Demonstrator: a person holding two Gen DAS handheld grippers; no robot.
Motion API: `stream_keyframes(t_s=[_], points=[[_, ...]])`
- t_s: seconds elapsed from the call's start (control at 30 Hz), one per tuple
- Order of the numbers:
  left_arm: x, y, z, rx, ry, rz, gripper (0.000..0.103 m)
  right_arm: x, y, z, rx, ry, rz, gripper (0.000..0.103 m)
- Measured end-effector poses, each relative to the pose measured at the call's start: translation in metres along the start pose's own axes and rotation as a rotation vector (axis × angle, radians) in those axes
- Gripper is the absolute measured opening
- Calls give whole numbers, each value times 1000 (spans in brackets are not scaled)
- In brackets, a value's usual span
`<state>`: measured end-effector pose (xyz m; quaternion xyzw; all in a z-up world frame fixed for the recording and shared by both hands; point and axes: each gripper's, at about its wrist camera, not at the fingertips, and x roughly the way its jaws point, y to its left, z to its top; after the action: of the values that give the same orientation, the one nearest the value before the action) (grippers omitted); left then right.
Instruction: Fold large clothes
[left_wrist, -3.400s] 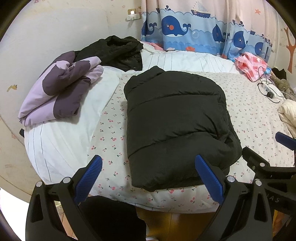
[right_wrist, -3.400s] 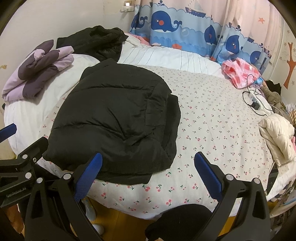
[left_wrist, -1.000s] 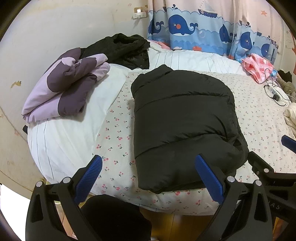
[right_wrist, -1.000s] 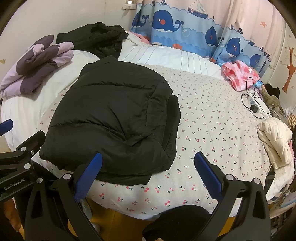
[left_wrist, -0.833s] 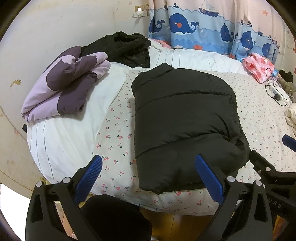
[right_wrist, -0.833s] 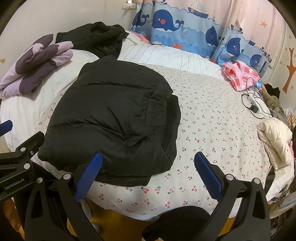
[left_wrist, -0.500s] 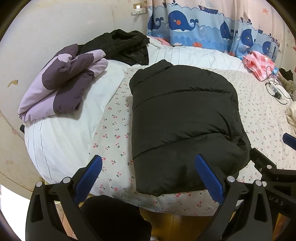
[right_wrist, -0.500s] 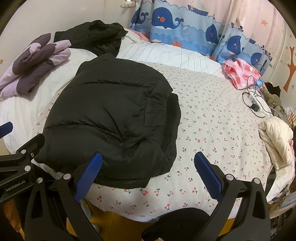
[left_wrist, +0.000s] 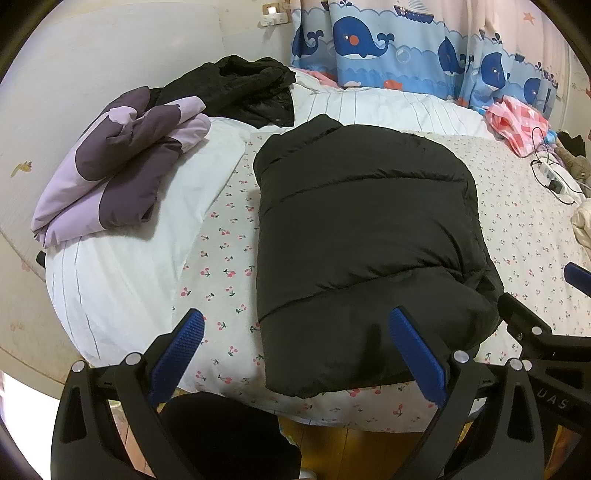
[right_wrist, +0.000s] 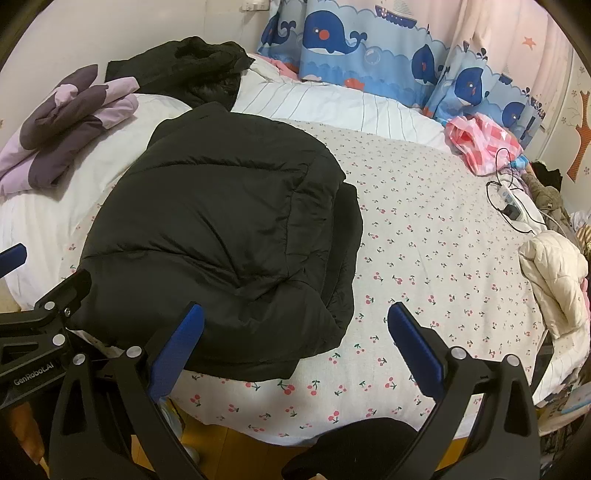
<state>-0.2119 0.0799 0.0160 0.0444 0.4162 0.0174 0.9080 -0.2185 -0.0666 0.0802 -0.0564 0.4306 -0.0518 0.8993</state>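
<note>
Left gripper (left_wrist: 295, 345): fingers (left_wrist: 177, 356) spread wide, holding nothing, poised over the near bed edge at the coat's near-left corner.

Right gripper (right_wrist: 295, 345): fingers (right_wrist: 413, 350) likewise apart and empty, over the coat's near-right corner.

Black coat (left_wrist: 362, 229): puffy, quilted, lying on the cherry-print sheet (right_wrist: 424, 240) near the foot of the bed. Sides appear already folded in, a sleeve layer showing along its right edge; collar end points away. Near hem overhangs the bed edge slightly.

Step in hand, by judgement: the lengthwise fold, hem toward collar. To do it well, pinch both near corners through all layers at once, lift level, carry evenly so the tucked sleeve stays in, and press out trapped air after laying down.

Purple jacket (left_wrist: 110, 177): folded, far left, well apart from the coat.

Second black garment (left_wrist: 240, 88): heaped behind the jacket.

Cream coat (right_wrist: 554, 273): at the right bed edge, unfolded.
</note>
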Motion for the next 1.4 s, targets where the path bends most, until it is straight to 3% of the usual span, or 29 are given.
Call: stream_keyframes(t_s=[1.4], points=[[5,-2,1,8,5,0,96,5,-3,0,0,4,0,96]])
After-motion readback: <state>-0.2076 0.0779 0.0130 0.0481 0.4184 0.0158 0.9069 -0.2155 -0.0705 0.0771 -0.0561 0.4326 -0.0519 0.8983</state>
